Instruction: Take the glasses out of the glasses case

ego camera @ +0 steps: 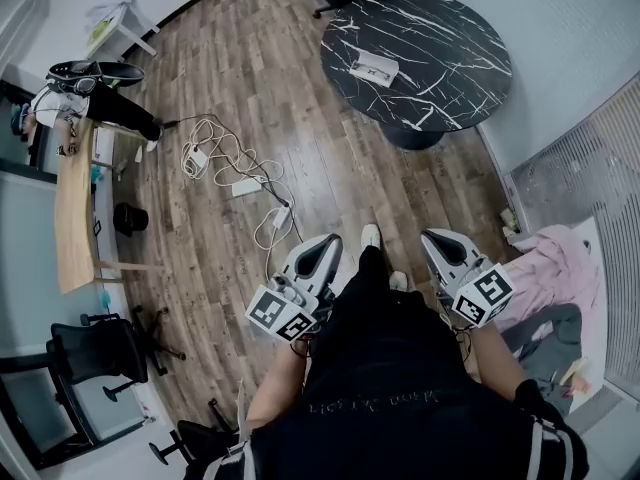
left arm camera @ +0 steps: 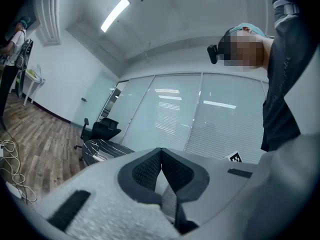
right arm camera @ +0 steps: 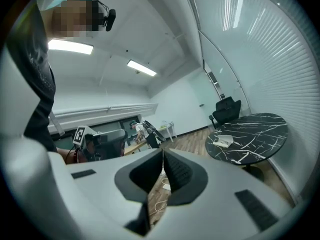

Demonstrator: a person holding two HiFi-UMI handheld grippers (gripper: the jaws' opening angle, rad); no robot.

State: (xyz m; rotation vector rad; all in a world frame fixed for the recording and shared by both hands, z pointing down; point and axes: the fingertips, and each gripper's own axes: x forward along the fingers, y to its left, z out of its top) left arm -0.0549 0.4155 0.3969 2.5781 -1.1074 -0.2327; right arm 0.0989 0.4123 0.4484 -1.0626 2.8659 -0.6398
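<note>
A white glasses case [ego camera: 375, 68] lies shut on the round black marble table [ego camera: 450, 48] at the far side of the room. It also shows in the right gripper view, glasses case [right arm camera: 222, 142] on the table [right arm camera: 255, 129], and as a small pale case [left arm camera: 100, 157] in the left gripper view. No glasses are visible. My left gripper [ego camera: 325, 243] and right gripper [ego camera: 437, 240] are held close to my body, well short of the table. Both have their jaws together with nothing between them: left gripper [left arm camera: 161, 151], right gripper [right arm camera: 163, 151].
White cables [ego camera: 235, 168] sprawl on the wood floor between me and the table. A person [ego camera: 75, 98] stands by a wooden desk [ego camera: 72, 218] at the left. Office chairs [ego camera: 95, 353] stand at lower left. A pink cloth [ego camera: 565, 268] lies at the right by the wall.
</note>
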